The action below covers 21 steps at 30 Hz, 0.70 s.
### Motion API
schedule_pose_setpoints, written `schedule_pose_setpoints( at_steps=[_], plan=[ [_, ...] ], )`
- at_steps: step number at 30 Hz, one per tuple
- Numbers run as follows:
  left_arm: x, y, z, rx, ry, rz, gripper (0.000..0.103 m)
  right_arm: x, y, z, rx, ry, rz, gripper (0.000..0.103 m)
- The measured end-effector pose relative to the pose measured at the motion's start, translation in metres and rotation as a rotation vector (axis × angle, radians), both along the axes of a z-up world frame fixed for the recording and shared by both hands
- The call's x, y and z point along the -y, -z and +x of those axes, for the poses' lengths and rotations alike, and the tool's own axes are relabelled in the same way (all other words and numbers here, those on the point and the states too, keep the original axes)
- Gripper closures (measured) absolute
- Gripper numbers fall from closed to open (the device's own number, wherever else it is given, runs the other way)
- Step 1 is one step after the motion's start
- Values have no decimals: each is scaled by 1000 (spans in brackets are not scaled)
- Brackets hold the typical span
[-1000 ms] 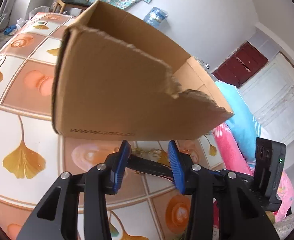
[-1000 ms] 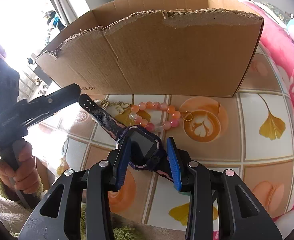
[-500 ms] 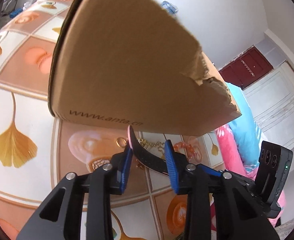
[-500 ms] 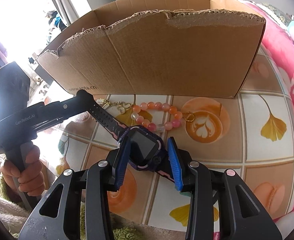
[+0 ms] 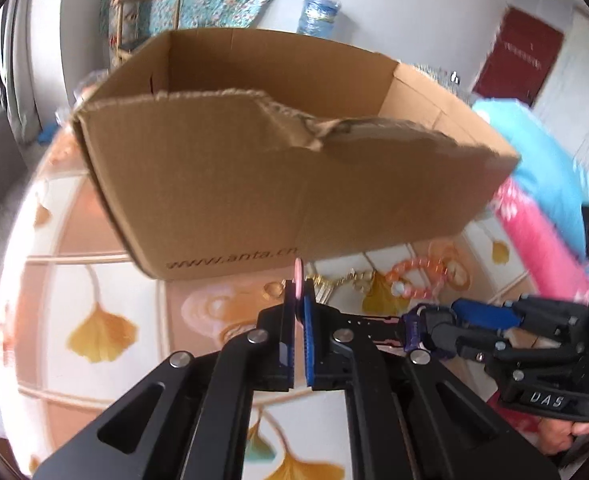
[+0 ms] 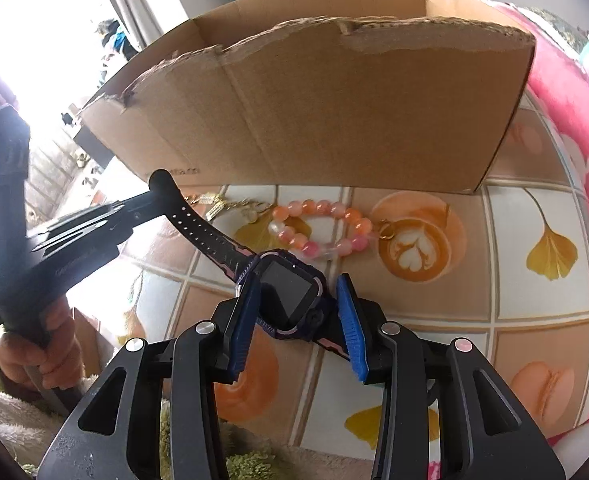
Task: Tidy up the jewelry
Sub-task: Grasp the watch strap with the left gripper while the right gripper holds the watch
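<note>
Watch (image 6: 290, 292): dark body with purple bezel, black strap with pink edging. Body held between the blue pads of the right gripper (image 6: 298, 312), whose jaws stand about half apart and bear on the watch case at both sides. One strap runs out toward 10 o'clock in the right wrist view; its perforated end (image 6: 166, 184) is pinched by the left gripper (image 5: 299, 320), jaws almost closed with only the strap's thickness between them. In the left wrist view the pink strap tip (image 5: 298, 276) stands up above the pads. Watch lies low over the table (image 6: 534, 292), in front of the box; whether it touches the surface cannot be told.

Box (image 6: 334, 112): brown cardboard, open top, torn front rim, at 12 o'clock beyond both grippers, printed web address on its lower front wall.

Bracelet (image 6: 318, 228): pink and orange beads, looped, lying on the table between watch and box, with a small gold ring at its 3 o'clock end.

Chain (image 6: 222, 202): gold, just beside the bracelet at its 9 o'clock side, near the box's foot.

Table: tile pattern with ginkgo leaves and orange discs.

Blanket (image 6: 574, 120): pink, floral, at 3 o'clock.
</note>
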<state>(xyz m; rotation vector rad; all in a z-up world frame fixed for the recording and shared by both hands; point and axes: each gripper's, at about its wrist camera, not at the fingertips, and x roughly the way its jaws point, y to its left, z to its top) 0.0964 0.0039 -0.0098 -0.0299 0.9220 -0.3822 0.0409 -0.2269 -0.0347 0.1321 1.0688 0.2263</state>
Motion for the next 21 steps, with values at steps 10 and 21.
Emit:
schedule_pose_setpoints(
  at_steps=[10,21],
  plan=[
    [-2,13,-28,-26,-50,223,99,37,-23,-31,-6,97,81,61],
    [13,16,-36,18,-34,317,98,74,6,-44,-136,294,213,65]
  ],
)
